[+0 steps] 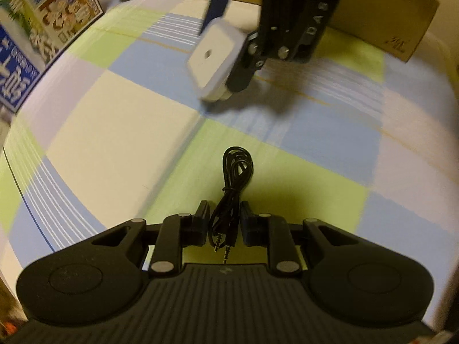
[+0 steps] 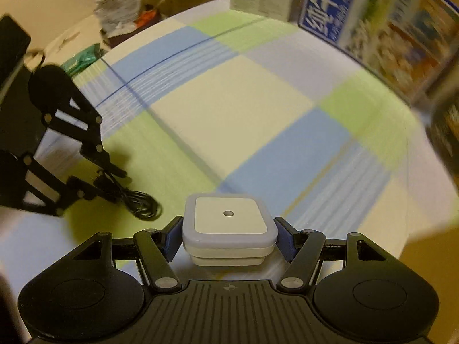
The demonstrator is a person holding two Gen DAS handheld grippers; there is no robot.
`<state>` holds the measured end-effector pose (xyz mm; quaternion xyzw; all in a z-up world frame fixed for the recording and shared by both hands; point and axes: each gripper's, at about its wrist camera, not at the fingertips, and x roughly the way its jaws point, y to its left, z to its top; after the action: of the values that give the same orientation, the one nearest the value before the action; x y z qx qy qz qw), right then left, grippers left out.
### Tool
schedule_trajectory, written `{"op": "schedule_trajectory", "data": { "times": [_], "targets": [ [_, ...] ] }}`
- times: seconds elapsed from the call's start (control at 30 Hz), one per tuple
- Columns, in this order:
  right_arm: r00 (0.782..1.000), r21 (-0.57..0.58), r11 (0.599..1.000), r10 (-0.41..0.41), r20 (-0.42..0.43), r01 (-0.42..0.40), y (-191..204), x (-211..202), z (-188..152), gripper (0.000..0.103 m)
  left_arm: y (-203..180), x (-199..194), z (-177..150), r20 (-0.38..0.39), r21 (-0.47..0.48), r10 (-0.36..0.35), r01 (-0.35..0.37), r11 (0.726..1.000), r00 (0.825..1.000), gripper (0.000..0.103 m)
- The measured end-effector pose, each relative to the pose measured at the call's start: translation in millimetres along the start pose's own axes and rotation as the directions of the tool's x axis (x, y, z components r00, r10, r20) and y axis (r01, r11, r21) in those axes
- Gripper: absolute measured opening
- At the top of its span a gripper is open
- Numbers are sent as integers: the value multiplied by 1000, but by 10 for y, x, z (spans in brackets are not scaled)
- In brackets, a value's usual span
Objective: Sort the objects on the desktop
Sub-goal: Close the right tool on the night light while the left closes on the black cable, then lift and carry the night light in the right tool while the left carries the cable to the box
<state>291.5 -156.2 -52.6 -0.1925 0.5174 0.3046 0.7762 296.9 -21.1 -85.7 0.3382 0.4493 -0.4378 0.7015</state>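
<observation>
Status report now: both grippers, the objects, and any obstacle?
Left gripper shut on black audio cable. Right gripper shut on white square plug-in light. Both lifted over checked cloth. Nothing in the way.

The left hand-held gripper (image 1: 224, 223) pinches a coiled black cable (image 1: 232, 189) above the checked worktop (image 1: 120, 120); opposite, the right hand-held gripper (image 1: 226, 57) grips a white square block (image 1: 216, 57).

The left tongs (image 1: 224, 223) point steeply down, their jaws drawn almost together and pinching a bundled black cable (image 1: 233, 183) between the pads. The right tongs (image 2: 229, 236) also tilt steeply down, jaws about half apart, blue pads (image 2: 171, 239) pressed to both sides of a white square plug-in light (image 2: 229, 228), holding it clear of the desk (image 2: 229, 109).
</observation>
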Motion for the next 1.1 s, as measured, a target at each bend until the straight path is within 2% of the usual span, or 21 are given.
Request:
{"op": "schedule_trajectory", "data": {
  "times": [0.17, 0.3, 0.4, 0.5, 0.63, 0.87, 0.93, 1.03, 1.1],
  "targets": [
    [1000, 98, 995, 21, -2, -21, 318, -255, -461, 64, -370, -99, -127, 20, -105, 3, -1, 994, 1000, 13],
    [1000, 173, 985, -18, 12, 16, 522, -354, -798, 64, -720, -157, -192, 49, -88, 49, -44, 995, 998, 14],
    [997, 182, 981, -70, 36, 62, 668, -365, -981, 64, -897, -181, -229, 72, -75, 87, -81, 994, 994, 18],
    [990, 197, 976, -114, 86, 95, 775, -371, -1124, 64, -933, -169, -195, 87, -99, 87, -79, 992, 992, 21],
    [968, 235, 959, -195, 155, 156, 854, -364, -1313, 64, -924, -115, -138, 98, -126, 86, -73, 989, 991, 22],
    [951, 338, 934, -201, 235, 114, 784, -372, -1534, 65, -960, -103, -118, 110, -135, 75, -60, 989, 991, 22],
    [944, 366, 925, -203, 259, 98, 752, -400, -1524, 69, -954, -100, -118, 111, -144, 73, -57, 988, 991, 22],
    [932, 353, 930, -210, 295, 98, 770, -429, -1479, 75, -957, -116, -132, 109, -159, 58, -40, 986, 992, 22],
    [931, 338, 935, -209, 299, 102, 779, -393, -1452, 76, -947, -113, -130, 106, -174, 42, -23, 984, 993, 16]
  ]
}}
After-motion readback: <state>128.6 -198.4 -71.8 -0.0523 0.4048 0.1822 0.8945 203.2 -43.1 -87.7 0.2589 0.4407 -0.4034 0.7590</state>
